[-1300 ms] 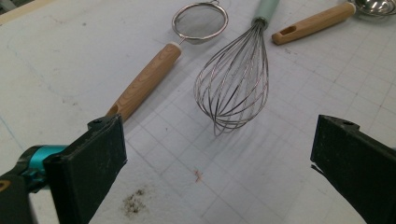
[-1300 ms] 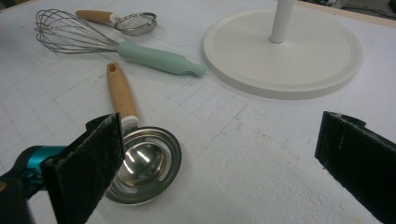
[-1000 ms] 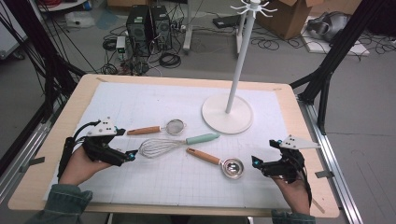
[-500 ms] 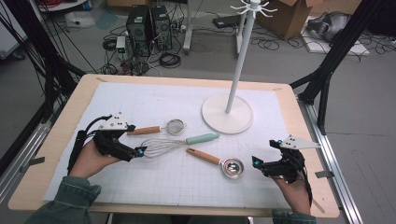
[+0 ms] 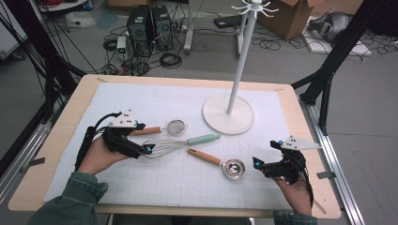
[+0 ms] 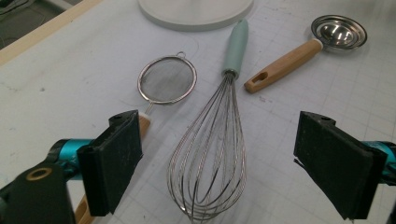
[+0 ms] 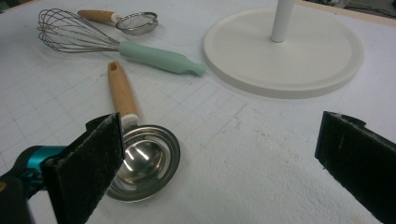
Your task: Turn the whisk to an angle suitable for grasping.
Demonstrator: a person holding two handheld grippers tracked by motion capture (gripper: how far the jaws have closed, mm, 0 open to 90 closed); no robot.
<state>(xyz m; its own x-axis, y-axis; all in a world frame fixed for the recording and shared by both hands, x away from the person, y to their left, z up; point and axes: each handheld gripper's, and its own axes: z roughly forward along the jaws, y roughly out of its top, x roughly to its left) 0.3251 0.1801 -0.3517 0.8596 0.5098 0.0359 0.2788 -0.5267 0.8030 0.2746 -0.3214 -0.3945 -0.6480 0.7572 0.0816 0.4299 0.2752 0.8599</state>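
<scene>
A wire whisk [image 5: 180, 143] with a mint-green handle [image 6: 235, 48] lies mid-table on the white mat. My left gripper [image 5: 148, 149] is open at the whisk's wire end, its pads [image 6: 113, 161] standing either side of the wires [image 6: 212, 161]. A small mesh strainer [image 5: 175, 126] with a wooden handle lies just behind it. A steel measuring cup [image 5: 233, 168] with a wooden handle [image 7: 122, 91] lies to the right. My right gripper [image 5: 256, 163] is open, just right of that cup [image 7: 140, 161], holding nothing.
A white hanging stand [image 5: 228, 114] with a round base [image 7: 285, 51] and a tall pole rises at the back right of the mat. Table edges show in wood around the mat. Cables, computer cases and boxes lie on the floor beyond.
My left gripper has moved right and forward to the whisk's wire end. The right gripper has stayed in place.
</scene>
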